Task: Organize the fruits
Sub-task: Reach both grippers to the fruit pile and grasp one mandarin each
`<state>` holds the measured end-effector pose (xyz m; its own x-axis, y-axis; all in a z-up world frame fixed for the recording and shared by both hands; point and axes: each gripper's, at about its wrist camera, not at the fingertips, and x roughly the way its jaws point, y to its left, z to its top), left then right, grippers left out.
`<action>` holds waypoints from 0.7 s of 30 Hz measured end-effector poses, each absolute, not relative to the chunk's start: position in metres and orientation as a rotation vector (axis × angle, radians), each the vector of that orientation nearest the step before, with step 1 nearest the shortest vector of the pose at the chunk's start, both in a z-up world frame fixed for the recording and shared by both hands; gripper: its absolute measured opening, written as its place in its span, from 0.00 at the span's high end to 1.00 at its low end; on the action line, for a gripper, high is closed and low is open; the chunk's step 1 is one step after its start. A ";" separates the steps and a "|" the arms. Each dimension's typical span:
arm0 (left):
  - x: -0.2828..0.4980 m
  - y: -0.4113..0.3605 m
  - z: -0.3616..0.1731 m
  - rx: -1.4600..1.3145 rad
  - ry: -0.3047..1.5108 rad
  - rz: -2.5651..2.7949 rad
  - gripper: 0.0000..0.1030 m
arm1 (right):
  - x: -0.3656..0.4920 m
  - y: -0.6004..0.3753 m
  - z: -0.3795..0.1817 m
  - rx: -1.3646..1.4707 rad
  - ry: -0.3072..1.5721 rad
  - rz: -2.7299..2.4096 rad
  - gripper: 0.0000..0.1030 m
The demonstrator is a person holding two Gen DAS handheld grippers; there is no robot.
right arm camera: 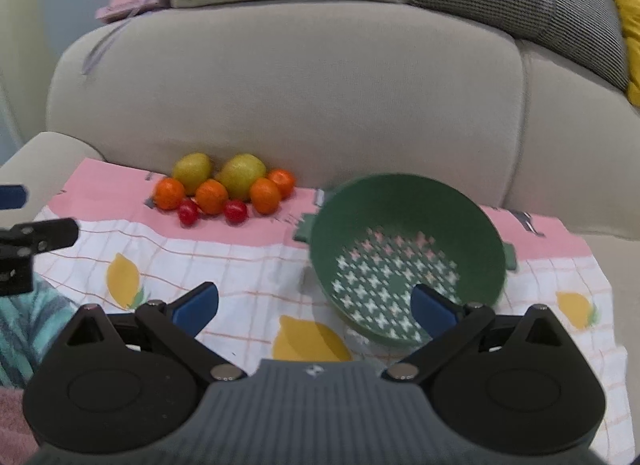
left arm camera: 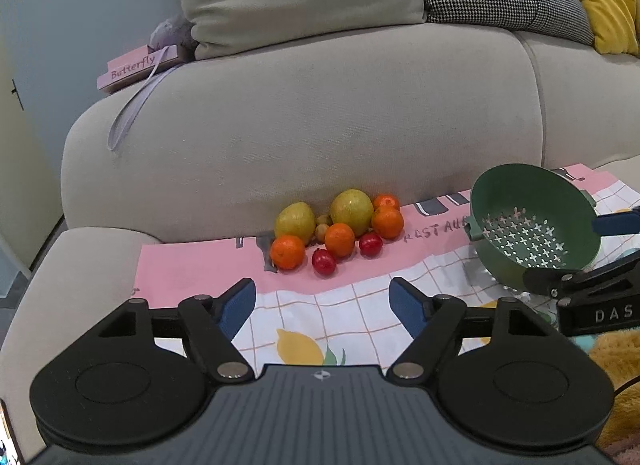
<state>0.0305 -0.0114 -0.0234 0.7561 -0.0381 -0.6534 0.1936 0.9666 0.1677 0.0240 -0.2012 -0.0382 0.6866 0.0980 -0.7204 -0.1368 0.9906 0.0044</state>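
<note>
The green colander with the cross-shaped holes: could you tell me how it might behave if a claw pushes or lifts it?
The green colander looks like thin plastic, so probably light and stiff. It sits tilted on a rounded underside, so a push would likely rock or slide it across the cloth. Its thin rim should suit a pinch.

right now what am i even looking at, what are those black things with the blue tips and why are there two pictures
Those are two hand-held grippers, tools a person squeezes to pinch things, each with a camera looking forward along its blue-padded fingers. One picture is from the left gripper, the other from the right gripper. Both point down at a printed cloth spread over a beige sofa seat.

On the cloth lies a pile of fruit: two yellow-green lemons, four oranges and two small red fruits. To its right stands a tilted green colander, empty.

The left gripper is open and holds nothing. The right gripper's pads straddle the colander's near rim; whether they press on it is unclear.
</note>
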 end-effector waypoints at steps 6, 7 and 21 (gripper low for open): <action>0.049 -0.004 -0.028 0.226 0.721 -0.137 0.24 | 0.039 -0.183 -0.043 -0.107 0.771 0.247 0.19; 0.053 -0.002 -0.029 0.226 0.727 -0.137 0.28 | 0.043 -0.179 -0.044 -0.115 0.764 0.260 0.20; 0.117 0.022 -0.053 0.138 0.755 -0.160 0.44 | 0.103 -0.141 -0.065 -0.147 0.685 0.380 0.48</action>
